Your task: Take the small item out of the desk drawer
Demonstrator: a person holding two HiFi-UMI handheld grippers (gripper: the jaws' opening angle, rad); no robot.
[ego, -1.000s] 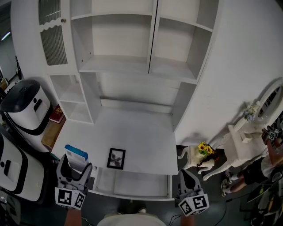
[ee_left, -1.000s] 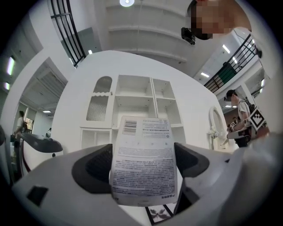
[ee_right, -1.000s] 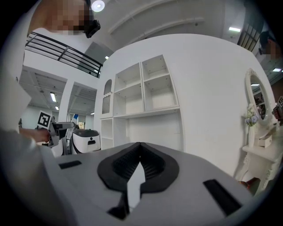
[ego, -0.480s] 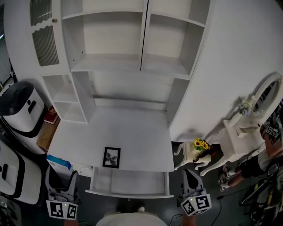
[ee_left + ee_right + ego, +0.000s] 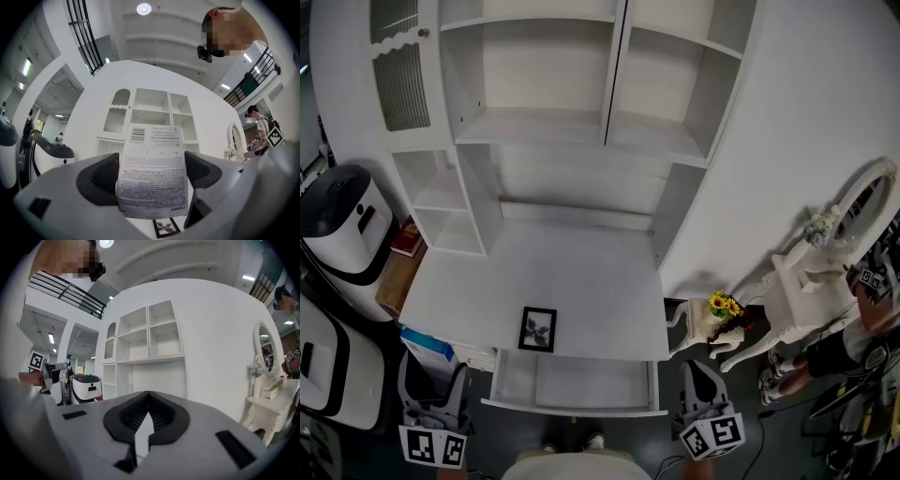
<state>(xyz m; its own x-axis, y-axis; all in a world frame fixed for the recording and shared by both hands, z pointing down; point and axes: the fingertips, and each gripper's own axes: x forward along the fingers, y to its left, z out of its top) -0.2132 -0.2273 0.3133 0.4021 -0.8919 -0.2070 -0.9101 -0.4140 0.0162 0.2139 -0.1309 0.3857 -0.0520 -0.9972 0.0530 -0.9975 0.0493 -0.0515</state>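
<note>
The left gripper (image 5: 431,377) clamps a small printed box (image 5: 152,171) by its sides, off the desk's (image 5: 581,272) near-left corner and outside the open drawer (image 5: 572,407). The right gripper (image 5: 147,412) is pressed shut on nothing, near the drawer's right end. Beyond, a picture frame (image 5: 538,329) lies on the desk, below white shelves (image 5: 581,141).

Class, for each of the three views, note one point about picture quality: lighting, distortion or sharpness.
Head view: dim, with the desk edges bowed. Left gripper view: round black border, bright ceiling lamp, fairly sharp print on the box between the jaws. Right gripper view: same round border, curved wall.
</note>
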